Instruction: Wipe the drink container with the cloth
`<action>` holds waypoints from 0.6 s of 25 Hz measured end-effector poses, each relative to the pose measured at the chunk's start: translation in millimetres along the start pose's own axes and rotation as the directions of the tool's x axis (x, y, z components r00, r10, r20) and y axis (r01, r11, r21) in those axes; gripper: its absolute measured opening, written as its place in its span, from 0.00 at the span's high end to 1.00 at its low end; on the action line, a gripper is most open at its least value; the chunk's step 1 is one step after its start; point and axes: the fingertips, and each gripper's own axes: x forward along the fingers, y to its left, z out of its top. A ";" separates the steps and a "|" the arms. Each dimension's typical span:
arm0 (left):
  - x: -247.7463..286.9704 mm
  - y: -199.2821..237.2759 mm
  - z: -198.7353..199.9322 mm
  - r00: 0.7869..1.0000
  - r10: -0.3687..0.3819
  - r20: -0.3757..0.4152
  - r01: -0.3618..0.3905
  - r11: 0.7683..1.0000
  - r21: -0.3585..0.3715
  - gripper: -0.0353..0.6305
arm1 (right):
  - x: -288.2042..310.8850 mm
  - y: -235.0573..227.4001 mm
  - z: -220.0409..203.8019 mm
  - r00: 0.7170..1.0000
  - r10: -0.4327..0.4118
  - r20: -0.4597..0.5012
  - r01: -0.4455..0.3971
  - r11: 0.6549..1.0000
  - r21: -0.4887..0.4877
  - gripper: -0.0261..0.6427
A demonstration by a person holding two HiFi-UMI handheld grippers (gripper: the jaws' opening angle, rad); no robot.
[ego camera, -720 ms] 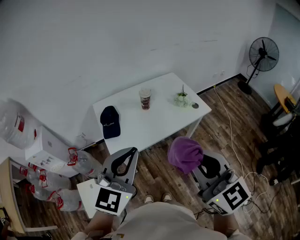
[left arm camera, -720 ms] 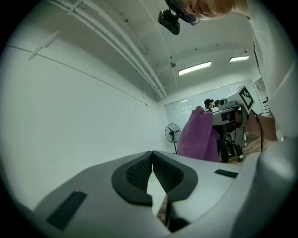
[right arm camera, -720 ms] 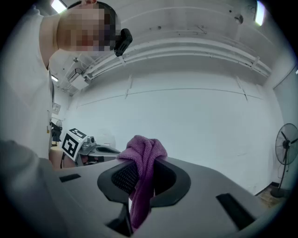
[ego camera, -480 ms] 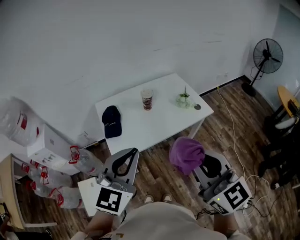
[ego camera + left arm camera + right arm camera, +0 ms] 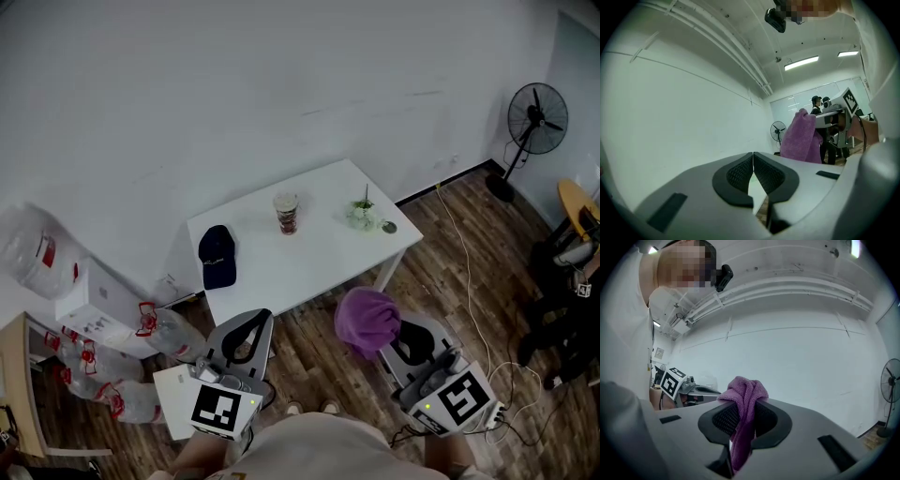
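The drink container (image 5: pixel 286 213) is a clear cup with a dark drink, standing upright near the middle of the white table (image 5: pixel 309 258). My right gripper (image 5: pixel 392 330) is held low in front of the table, shut on a purple cloth (image 5: pixel 367 319) that bunches above its jaws. In the right gripper view the cloth (image 5: pixel 743 418) is pinched between the black pads. My left gripper (image 5: pixel 247 330) is shut with nothing in it, held in front of the table's left end; its pads (image 5: pixel 740 172) touch at the tips. Both grippers are well short of the cup.
A dark cap (image 5: pixel 217 254) lies on the table's left part; a small glass with a plant (image 5: pixel 363 215) and a small round thing (image 5: pixel 389 227) sit at the right. Water bottles (image 5: pixel 103 370) and a box (image 5: pixel 98 302) stand at left, a fan (image 5: pixel 532 127) at far right. Cables cross the wooden floor.
The view has shifted a little: the table sits slightly further off and both grippers appear lower in the picture. The right gripper still holds the cloth; the left stays shut.
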 end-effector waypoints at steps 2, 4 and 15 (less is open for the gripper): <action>5.9 -7.0 -5.3 1.000 -0.007 -0.018 0.008 1.000 0.011 0.91 | -5.7 -7.6 -5.2 1.000 0.004 0.000 -0.004 1.000 0.010 0.84; 12.0 -11.9 -9.8 1.000 -0.001 -0.025 0.002 1.000 0.018 0.91 | -11.7 -14.5 -10.8 1.000 0.011 0.004 -0.011 0.999 0.030 0.84; 37.4 -8.3 -6.6 0.988 0.139 0.064 -0.137 0.990 -0.036 0.46 | -30.4 -51.1 -38.5 0.999 0.018 -0.036 -0.016 0.999 0.049 0.84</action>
